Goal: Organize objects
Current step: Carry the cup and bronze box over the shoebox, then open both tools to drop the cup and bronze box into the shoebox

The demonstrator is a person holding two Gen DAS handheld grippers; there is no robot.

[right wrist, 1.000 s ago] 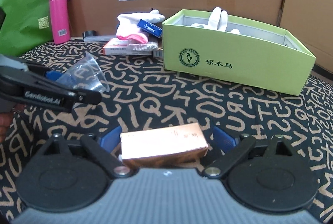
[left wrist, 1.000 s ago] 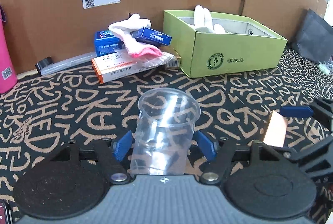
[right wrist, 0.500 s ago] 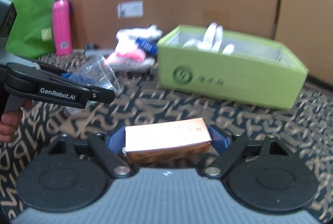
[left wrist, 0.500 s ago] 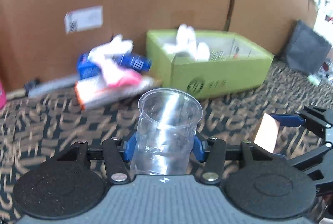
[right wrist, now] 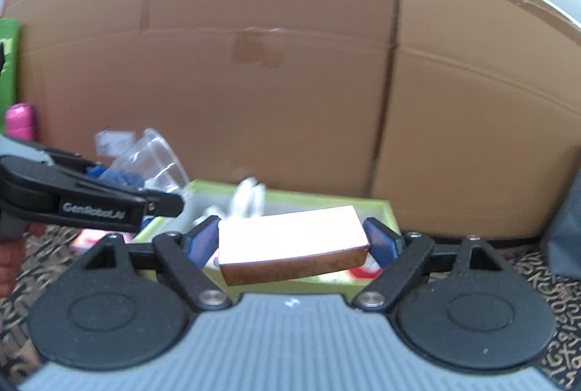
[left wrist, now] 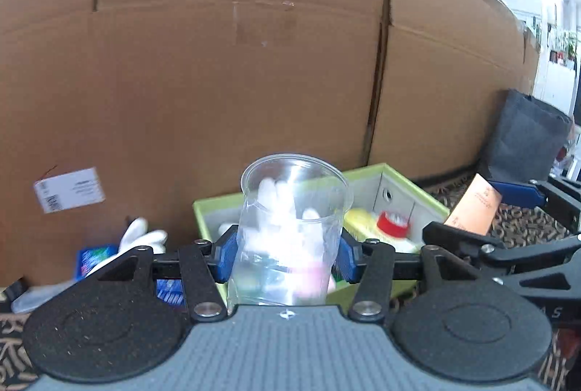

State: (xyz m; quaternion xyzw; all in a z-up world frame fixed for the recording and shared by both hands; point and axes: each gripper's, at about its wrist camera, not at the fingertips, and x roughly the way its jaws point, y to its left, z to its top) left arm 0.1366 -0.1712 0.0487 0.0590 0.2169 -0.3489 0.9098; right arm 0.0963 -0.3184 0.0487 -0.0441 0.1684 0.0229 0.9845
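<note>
My left gripper [left wrist: 287, 261] is shut on a clear plastic cup [left wrist: 292, 206], upright and lifted off the cloth. Behind the cup stands the open green box [left wrist: 397, 175], holding a white glove, a yellow item and a red-capped thing [left wrist: 394, 221]. In the right wrist view, my right gripper [right wrist: 291, 243] is shut on a copper-coloured carton [right wrist: 290, 231], held crosswise by its ends in front of the green box [right wrist: 326, 200]. Each gripper shows in the other's view: the carton [left wrist: 475, 206] at right, the cup [right wrist: 156, 158] at left.
A tall cardboard wall [left wrist: 218, 64] runs close behind the box. Left of the box lie a white glove [left wrist: 139, 238] and blue packs [left wrist: 96, 258]. A pink bottle [right wrist: 20, 117] stands far left, a dark grey bag [left wrist: 523, 137] far right. Patterned cloth covers the surface.
Both grippers closed onto their things, the cup and the carton, then rose off the cloth and moved toward the green box, which is now close in front.
</note>
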